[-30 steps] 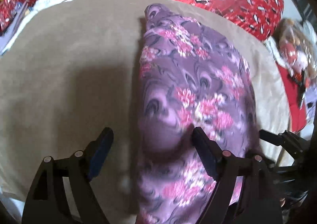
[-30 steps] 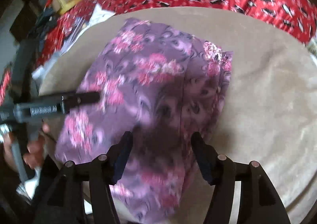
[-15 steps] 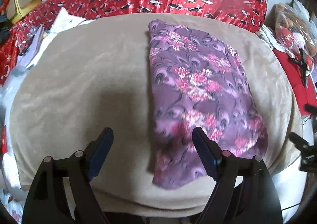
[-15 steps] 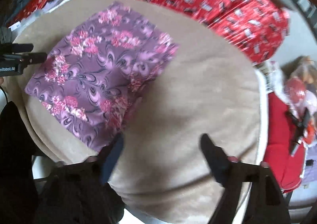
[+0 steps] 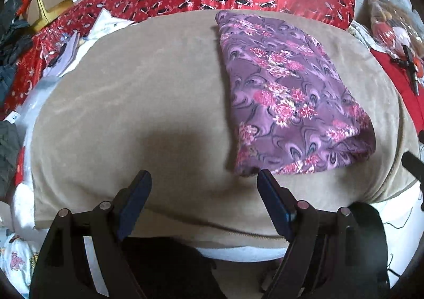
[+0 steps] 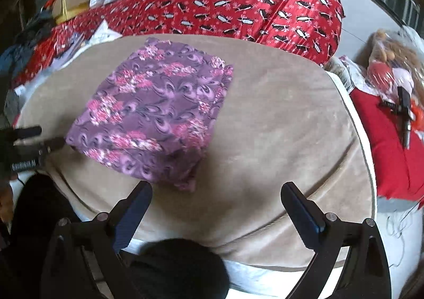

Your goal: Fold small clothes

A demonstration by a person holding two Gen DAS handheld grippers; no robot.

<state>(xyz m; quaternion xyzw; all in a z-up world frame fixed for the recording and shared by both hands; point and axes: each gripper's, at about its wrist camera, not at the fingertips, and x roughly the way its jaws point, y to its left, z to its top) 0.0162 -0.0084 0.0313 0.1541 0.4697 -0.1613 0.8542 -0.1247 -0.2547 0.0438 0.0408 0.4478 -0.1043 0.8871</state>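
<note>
On beige cushion (image 5: 132, 92), folded purple garment (image 5: 286, 92) lengthwise front-to-back.

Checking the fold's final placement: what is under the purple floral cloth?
The cloth lies folded on a beige cushion, which shows bare all around it. Whether anything sits between the cloth and cushion, or within the folds, is hidden.

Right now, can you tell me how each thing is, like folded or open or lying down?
Purple flowery cloth: folded, lying flat on the blanket, nothing gripping it.
Tan blanket: spread out, mostly bare.
Left gripper: open, empty, near the cloth's edge.
Right gripper: jaws have just been opening, now wide, nothing between them.
Red patterned cover: bunched up behind the blanket.
Cardboard box: on the cover; open or closed, can't tell.
</note>
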